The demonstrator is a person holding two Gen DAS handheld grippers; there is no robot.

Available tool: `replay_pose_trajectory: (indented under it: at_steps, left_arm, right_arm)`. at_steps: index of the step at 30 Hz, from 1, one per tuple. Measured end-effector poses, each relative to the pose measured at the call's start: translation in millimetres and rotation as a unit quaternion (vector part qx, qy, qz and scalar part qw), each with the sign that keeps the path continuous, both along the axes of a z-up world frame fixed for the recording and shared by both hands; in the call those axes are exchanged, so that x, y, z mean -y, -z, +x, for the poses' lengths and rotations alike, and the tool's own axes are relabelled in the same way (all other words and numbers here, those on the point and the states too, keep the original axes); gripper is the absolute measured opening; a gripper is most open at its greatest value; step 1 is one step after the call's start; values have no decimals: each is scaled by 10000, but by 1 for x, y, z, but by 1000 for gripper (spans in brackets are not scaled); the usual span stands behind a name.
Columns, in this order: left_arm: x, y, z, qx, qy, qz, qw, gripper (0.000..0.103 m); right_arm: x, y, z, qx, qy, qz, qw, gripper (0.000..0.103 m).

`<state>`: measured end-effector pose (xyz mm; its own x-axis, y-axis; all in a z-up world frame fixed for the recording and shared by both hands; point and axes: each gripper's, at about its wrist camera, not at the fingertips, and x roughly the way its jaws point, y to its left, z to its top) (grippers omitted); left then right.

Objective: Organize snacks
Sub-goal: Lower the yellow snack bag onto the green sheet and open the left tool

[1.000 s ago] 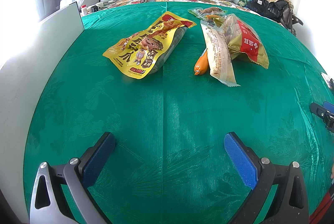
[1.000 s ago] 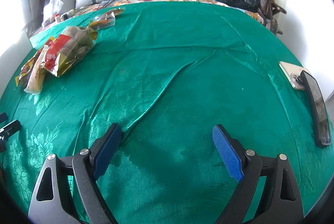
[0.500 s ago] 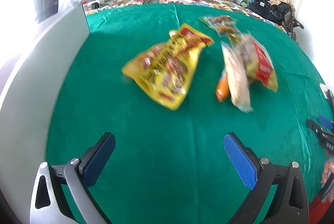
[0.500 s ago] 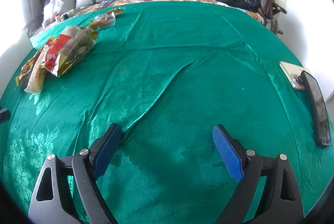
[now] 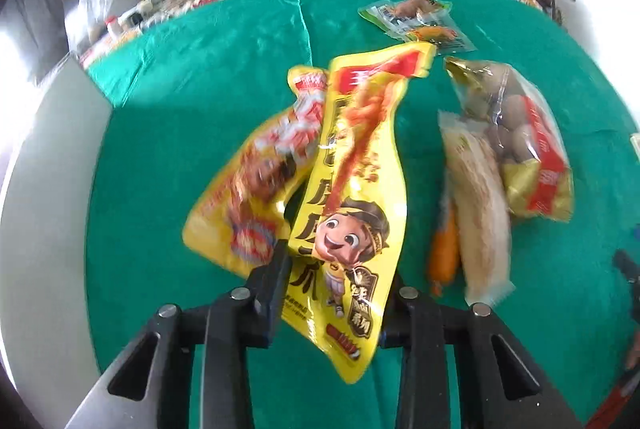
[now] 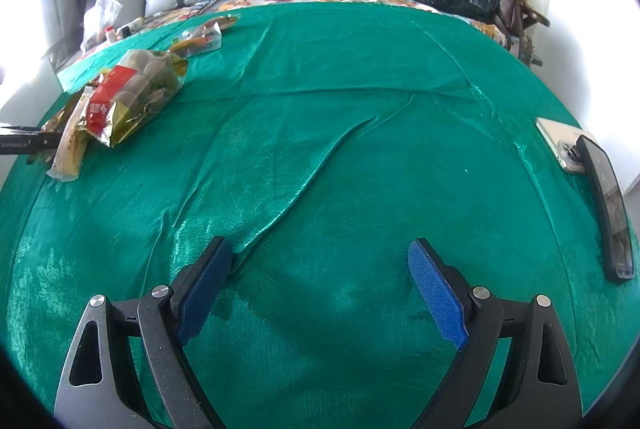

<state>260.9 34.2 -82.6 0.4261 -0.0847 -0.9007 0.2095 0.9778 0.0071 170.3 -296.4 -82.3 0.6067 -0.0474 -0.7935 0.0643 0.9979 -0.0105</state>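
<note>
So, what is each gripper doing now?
Left gripper: jaws just closed, shut on the yellow snack bag.
Right gripper: open, holding nothing.

My left gripper's pads (image 5: 280,269) were hidden behind the yellow snack bag (image 5: 352,197); the second yellow bag (image 5: 256,189) was blurred.

Bare green cloth (image 6: 360,149) centrally; snack heap (image 6: 128,97) left, phones (image 6: 600,189) right.
</note>
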Motion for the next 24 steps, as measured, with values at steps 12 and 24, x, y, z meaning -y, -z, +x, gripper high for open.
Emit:
replay_pose_trajectory:
  at_steps: [12,24]
  left_arm:
    - [-16,-7,-102,-390,206,-400,9982,76]
    - [-43,14,-99,-331,-1005,-49,9944,89]
  right_arm:
    - [0,0,0,-1,1,-2,10000,93]
    - [-2,1,0,2,-2,-1,10000,93]
